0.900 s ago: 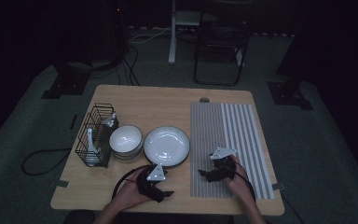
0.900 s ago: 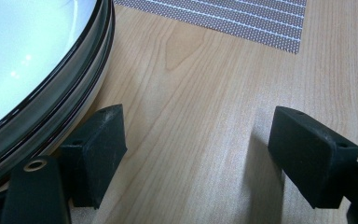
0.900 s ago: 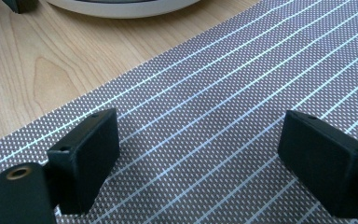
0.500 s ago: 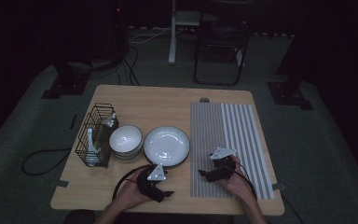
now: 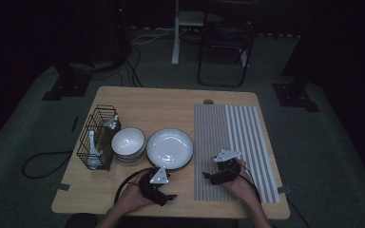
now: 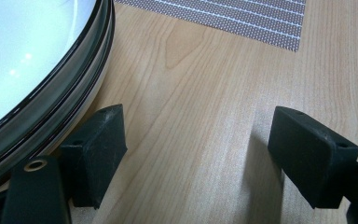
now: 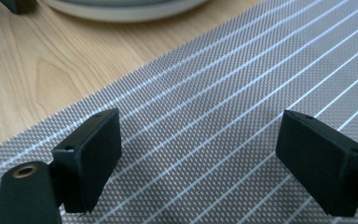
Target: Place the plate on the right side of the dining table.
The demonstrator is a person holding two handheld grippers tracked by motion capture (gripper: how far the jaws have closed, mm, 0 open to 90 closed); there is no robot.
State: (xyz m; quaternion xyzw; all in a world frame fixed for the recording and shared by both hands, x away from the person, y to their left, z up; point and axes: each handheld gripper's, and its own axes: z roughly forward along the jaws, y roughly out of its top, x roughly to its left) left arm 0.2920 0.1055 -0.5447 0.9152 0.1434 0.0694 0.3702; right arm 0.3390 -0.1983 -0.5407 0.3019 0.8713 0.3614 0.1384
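A white plate (image 5: 169, 147) with a dark rim sits mid-table; its edge (image 6: 42, 70) curves past my left gripper's left jaw. To its left stands a stack of white bowls (image 5: 128, 142). My left gripper (image 5: 164, 194) rests on the wood near the front edge, just below the plate, open with bare table between its jaws (image 6: 196, 151). Over the grey striped mat (image 5: 233, 142) lies my right gripper (image 5: 208, 177), open too, nothing but mat between its jaws (image 7: 198, 158). The plate's rim (image 7: 121, 9) shows beyond it.
A black wire rack (image 5: 96, 137) holding white utensils stands at the table's left. A dark chair (image 5: 223, 42) and stand legs are on the floor behind the table. A cable (image 5: 43, 164) loops on the floor at the left.
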